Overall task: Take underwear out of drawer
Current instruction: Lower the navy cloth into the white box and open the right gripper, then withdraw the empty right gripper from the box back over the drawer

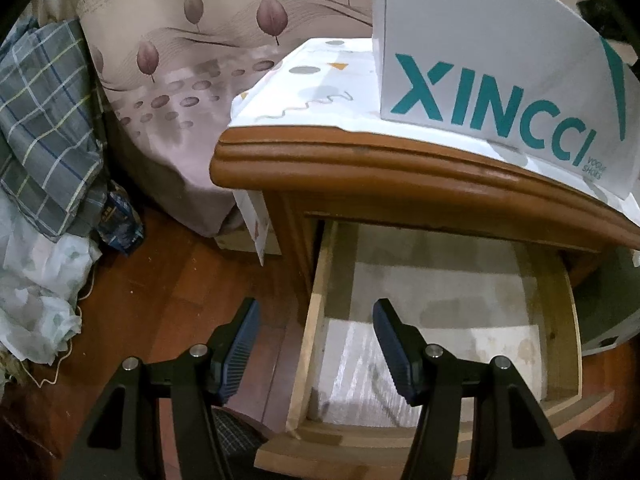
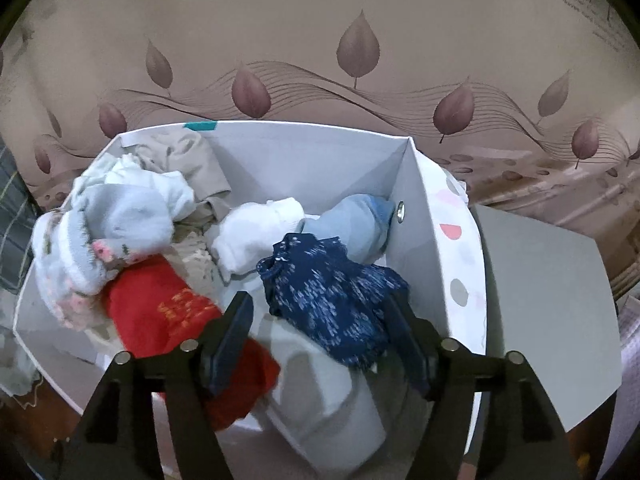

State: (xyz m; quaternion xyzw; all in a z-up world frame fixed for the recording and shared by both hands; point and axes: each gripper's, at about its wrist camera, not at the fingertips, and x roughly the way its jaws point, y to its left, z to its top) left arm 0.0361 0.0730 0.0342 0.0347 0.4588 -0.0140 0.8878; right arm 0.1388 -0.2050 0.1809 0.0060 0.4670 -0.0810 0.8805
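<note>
The right gripper (image 2: 316,320) is standing wide over the white box (image 2: 424,240), letting the navy underwear (image 2: 332,292) drop among the socks. The left gripper (image 1: 314,344) is hanging half-open, empty, over the drawer (image 1: 440,300), which looks bare. Next: checking for more.

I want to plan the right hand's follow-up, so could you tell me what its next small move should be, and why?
Probably lift the right gripper straight up and back out of the white box. Its jaws stand open, the navy patterned garment lies in the box against one finger rather than pinched, and the drawer under the left gripper looks empty of clothing.
</note>
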